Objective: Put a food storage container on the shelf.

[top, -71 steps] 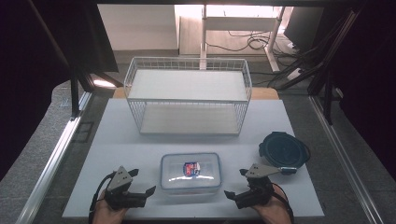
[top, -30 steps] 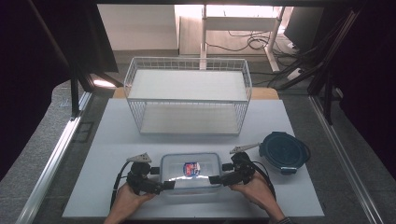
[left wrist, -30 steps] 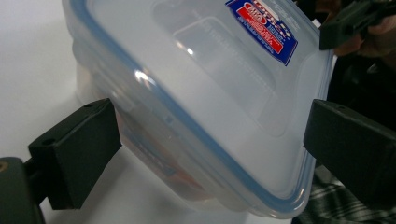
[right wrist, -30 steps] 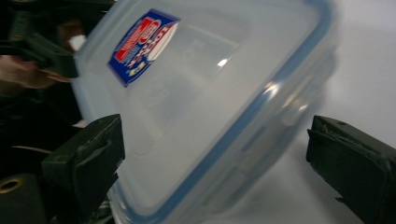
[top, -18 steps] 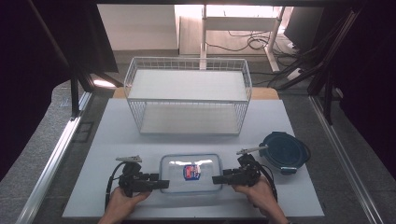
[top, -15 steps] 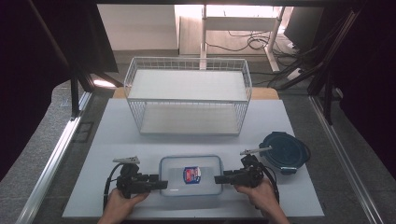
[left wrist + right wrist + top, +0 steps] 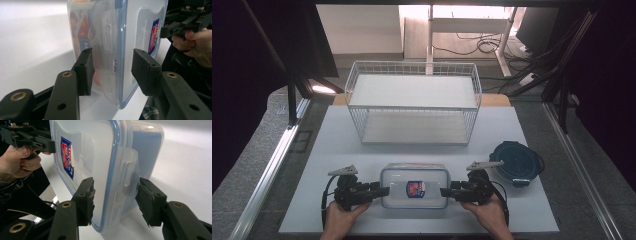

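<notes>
With the clear lidded container [image 7: 414, 186] in front of the wire basket [image 7: 414, 102], the left gripper [image 7: 379, 191] and right gripper [image 7: 446, 191], jaws just closed, each pinch an end, so lifting evenly should keep it level.

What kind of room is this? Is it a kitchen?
Probably not a kitchen; it looks more like a lab or workshop set up for recording. A plain white table holds a wire basket and a food box, loose cables lie on the floor behind, and dark curtains hang at the sides.
</notes>
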A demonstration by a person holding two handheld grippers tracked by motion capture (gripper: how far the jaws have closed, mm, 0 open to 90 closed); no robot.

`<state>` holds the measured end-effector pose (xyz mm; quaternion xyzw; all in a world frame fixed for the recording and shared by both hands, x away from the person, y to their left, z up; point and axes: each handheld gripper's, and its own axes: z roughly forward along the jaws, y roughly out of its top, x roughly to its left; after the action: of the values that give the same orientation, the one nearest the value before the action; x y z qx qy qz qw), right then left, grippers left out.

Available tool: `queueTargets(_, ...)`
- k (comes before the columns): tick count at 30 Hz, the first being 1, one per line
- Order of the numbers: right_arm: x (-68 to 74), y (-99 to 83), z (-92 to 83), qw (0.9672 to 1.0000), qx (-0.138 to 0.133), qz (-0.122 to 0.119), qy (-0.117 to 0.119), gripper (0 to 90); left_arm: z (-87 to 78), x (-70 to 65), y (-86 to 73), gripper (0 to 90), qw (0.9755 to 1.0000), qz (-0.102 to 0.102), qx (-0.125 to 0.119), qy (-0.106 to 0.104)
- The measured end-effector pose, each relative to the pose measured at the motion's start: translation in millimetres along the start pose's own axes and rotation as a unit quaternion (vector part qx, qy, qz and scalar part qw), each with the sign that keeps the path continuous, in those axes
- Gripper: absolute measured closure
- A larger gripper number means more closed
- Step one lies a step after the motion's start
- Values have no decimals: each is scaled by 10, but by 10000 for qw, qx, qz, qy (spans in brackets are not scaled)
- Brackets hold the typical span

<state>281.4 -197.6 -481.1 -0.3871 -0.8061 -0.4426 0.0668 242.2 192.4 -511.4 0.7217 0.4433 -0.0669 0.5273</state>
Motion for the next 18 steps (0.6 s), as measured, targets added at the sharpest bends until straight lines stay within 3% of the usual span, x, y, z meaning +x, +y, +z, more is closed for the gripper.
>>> queueTargets(6,34,74,-51,9996,-224,-179,18,496,-62,-28,91,540,9998,128,-123,-65)
queueTargets(11,49,201,-121,9985,-412,-352,71,497,-142,-32,213,555,9993,186,-231,-247)
queueTargets(18,67,387,-188,9971,-611,-443,91,497,-203,-70,388,557,9989,320,-283,-201)
